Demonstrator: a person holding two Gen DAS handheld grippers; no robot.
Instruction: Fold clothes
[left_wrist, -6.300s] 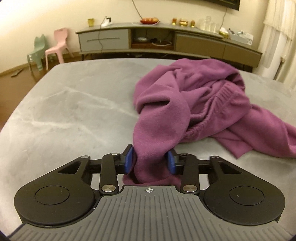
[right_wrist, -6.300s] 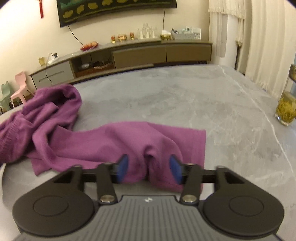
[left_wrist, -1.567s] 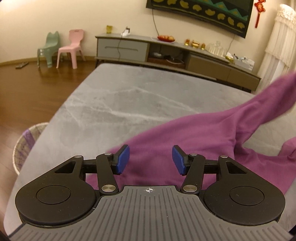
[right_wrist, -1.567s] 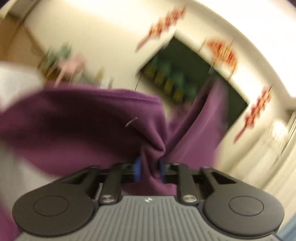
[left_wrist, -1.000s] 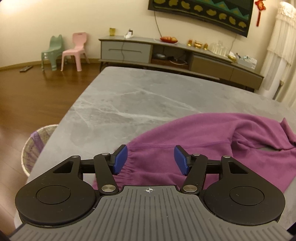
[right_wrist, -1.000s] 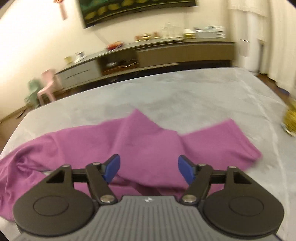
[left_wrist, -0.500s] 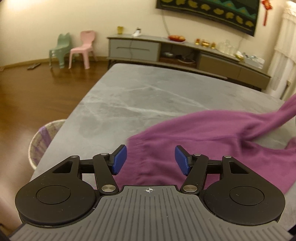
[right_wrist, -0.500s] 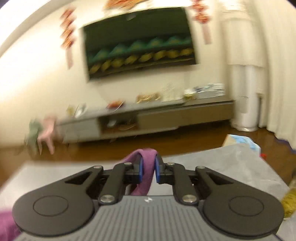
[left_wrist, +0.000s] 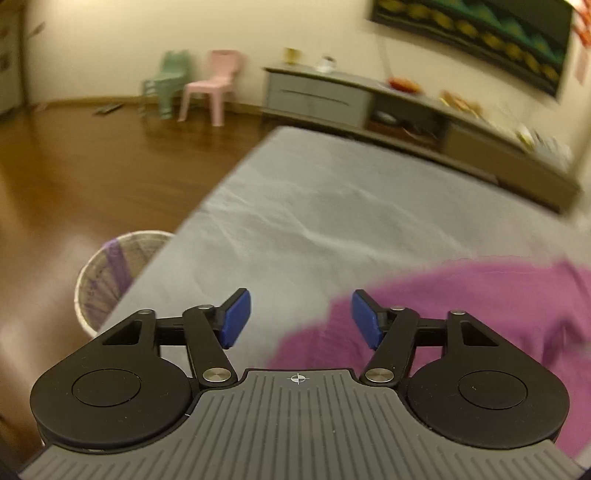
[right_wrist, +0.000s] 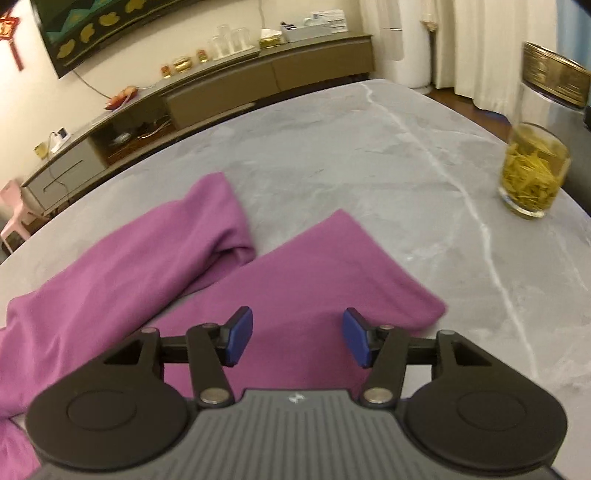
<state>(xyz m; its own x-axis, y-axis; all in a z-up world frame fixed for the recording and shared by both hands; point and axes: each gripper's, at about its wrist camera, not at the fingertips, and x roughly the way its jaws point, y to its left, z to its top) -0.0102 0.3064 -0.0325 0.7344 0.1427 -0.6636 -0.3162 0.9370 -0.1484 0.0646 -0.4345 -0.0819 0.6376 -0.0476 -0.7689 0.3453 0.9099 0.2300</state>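
Observation:
Purple trousers (right_wrist: 155, 266) lie spread on the grey marble table (right_wrist: 369, 155), their two leg ends pointing away in the right wrist view. My right gripper (right_wrist: 297, 341) is open and empty just above the nearer leg. In the left wrist view the trousers' other end (left_wrist: 461, 314) lies at the lower right. My left gripper (left_wrist: 301, 319) is open and empty over the table's left edge, its right fingertip (left_wrist: 364, 319) over the cloth's edge.
A glass of yellow tea (right_wrist: 532, 171) stands on the table at the right. A woven basket (left_wrist: 110, 273) sits on the wooden floor beside the table's left edge. A low TV cabinet (left_wrist: 406, 110) and two small chairs (left_wrist: 207, 85) stand against the far wall.
My right gripper has let go of the trouser leg, which now lies flat on the table, and has opened. My left gripper has shifted left, off the cloth, still open.

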